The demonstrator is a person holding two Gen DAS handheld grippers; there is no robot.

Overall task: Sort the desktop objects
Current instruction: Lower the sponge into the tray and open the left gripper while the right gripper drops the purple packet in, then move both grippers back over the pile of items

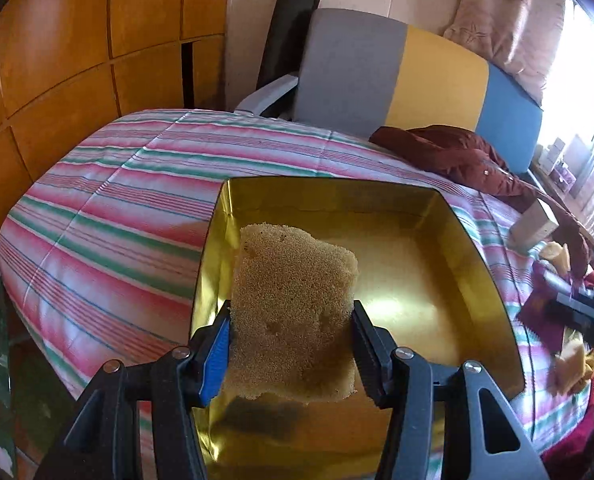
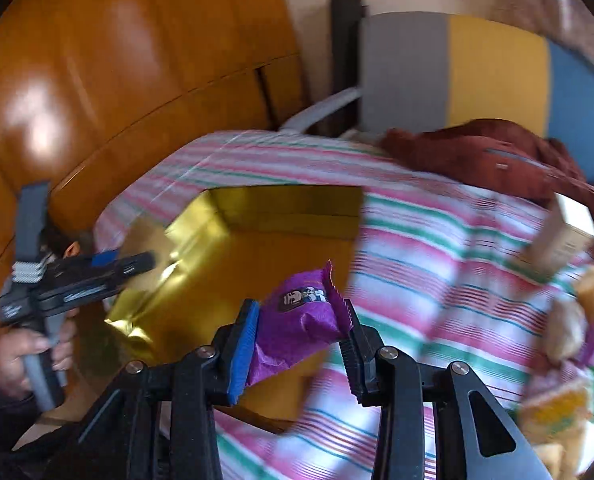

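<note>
We see our left gripper (image 1: 291, 332) angled down over the gold tin (image 1: 477, 240), fingers clamped on the sponge (image 1: 293, 300). Our right gripper (image 2: 299, 344) clamps the purple snack packet (image 2: 301, 316) above the tin's edge; its print is unreadable.

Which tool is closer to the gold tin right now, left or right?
Left. The left tool holds the sponge directly over the gold tin; the right tool, gripping a purple packet, is at its near right edge.
</note>
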